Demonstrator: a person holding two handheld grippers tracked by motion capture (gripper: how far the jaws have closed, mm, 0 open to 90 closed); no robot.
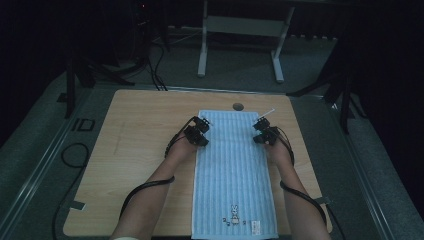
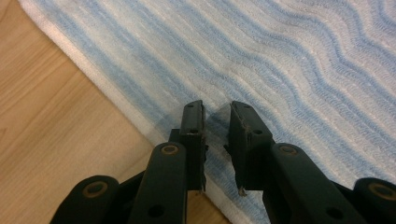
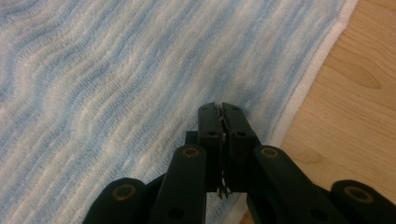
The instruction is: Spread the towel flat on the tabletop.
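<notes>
Forearms enter from the bottom edge of the high view, over a wooden table (image 1: 145,150) in a dark room, a grey stand (image 1: 240,30) on the floor beyond. Lengthwise down the table's middle lies a blue striped towel (image 1: 235,175), flat, with a small rabbit mark at its near end. At its left edge, the left gripper (image 2: 217,114) has a narrow gap between its jaws with towel hem in it. At the right edge, the right gripper (image 3: 221,108) is pressed together, pinching the hem.
</notes>
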